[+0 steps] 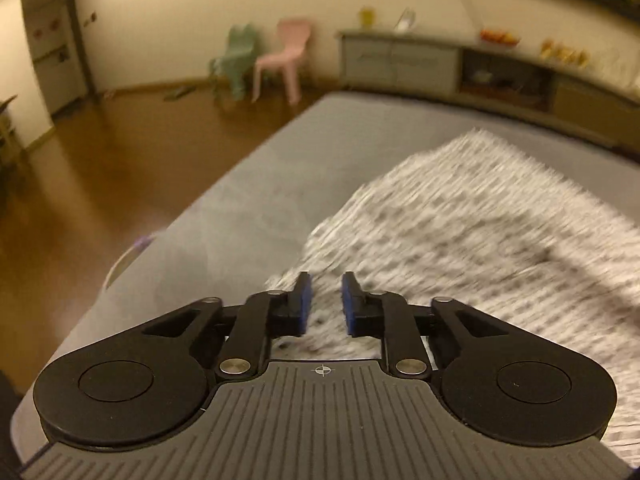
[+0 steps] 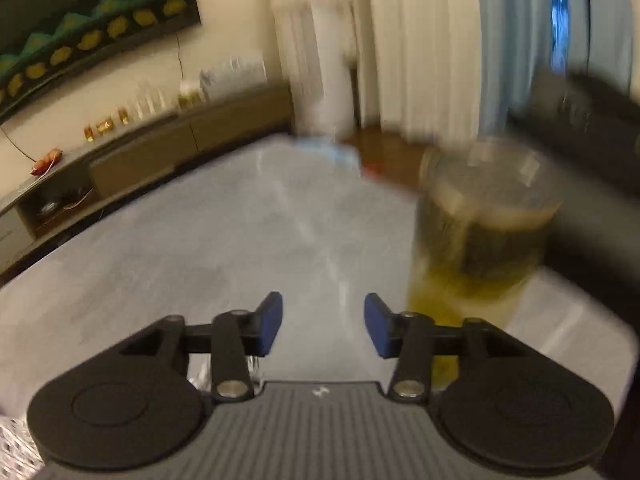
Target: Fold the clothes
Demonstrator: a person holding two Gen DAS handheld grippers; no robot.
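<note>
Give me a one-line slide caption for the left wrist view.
Open left gripper poised over a patterned white garment lying on the grey table.

1 garment (image 1: 480,220), 2 chairs (image 1: 280,60), 1 jar (image 2: 484,232), 1 table (image 1: 248,192).

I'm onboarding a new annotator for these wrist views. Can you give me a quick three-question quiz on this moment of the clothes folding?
1. True or false: the left gripper has its fingers clamped shut on the patterned garment.
2. Multiple choice: what stands on the grey table just right of the right gripper? A) a folded towel B) a glass jar of yellowish liquid C) a pink chair
3. Fill in: in the left wrist view, the pink chair stands beside a ____ chair.

Key: 1. False; the fingers are apart, above the garment's edge. 2. B, the glass jar. 3. Green.
</note>
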